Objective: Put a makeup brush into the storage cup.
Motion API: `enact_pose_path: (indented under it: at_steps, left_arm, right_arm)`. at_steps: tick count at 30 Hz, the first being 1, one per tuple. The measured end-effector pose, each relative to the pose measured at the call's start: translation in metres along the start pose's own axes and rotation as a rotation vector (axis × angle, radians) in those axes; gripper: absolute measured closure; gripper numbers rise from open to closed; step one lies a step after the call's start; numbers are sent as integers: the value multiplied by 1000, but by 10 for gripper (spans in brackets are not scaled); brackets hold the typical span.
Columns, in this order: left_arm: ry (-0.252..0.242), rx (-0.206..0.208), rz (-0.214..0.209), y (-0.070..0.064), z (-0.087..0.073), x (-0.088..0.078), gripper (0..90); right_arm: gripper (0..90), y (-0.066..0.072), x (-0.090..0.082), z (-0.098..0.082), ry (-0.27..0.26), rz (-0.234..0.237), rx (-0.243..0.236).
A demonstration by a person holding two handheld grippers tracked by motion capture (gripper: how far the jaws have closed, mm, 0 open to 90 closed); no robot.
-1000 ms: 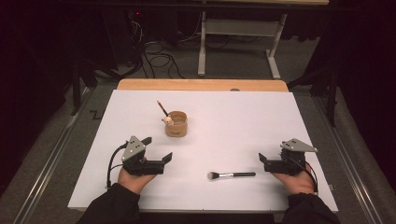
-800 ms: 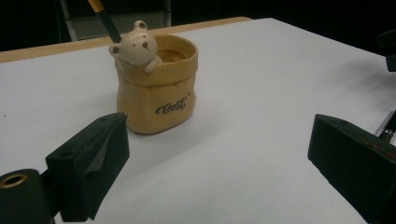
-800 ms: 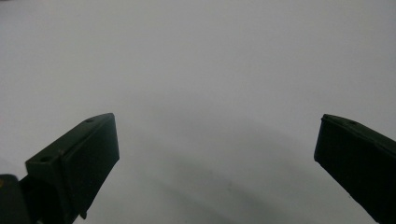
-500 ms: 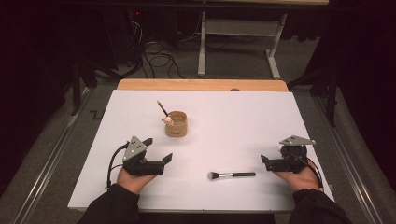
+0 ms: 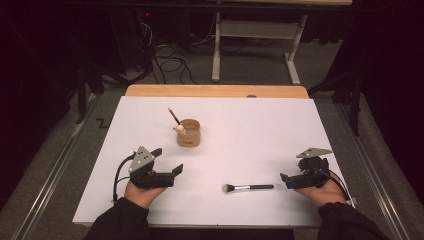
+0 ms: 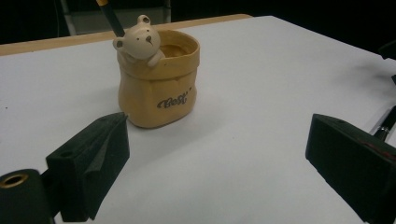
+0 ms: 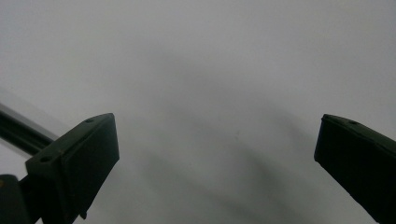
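One makeup brush (image 5: 248,187) lies flat on the white table (image 5: 260,130) in front of you, and everything else is best placed from it. Its bristle head points toward your left gripper and its dark handle toward your right gripper.

Your right gripper (image 5: 287,180) sits just beside the handle end of the brush, its tips close to it but not touching. Your right gripper view shows the two black jaws standing wide apart over bare white surface, with nothing between them and a dark, shiny shaft at the left edge.

Your left gripper (image 5: 170,167) rests well apart from the brush, off its bristle side. Its jaws are also spread wide and hold nothing.

Beyond the brush, farther from you and toward your left gripper's side, stands a tan pot (image 5: 189,133) shaped like a sack, with a small bear figure (image 6: 137,41) peeking over its rim. Your left gripper view shows it upright, with a dark stick (image 5: 174,116) leaning out of it.
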State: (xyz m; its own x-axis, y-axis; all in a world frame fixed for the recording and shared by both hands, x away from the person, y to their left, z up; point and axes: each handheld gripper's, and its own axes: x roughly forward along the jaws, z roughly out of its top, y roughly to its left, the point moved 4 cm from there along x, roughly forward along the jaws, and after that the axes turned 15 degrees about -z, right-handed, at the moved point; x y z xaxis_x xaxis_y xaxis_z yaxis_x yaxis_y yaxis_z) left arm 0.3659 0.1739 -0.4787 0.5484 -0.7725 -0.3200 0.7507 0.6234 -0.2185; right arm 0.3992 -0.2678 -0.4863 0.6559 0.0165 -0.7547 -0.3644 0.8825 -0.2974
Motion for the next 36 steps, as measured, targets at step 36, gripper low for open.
enact_pose_path:
  at_steps: [36]
  left_arm:
    - [3,8,-6,-1,0,1,54]
  right_arm:
    - [4,16,-6,-6,266,69,-303]
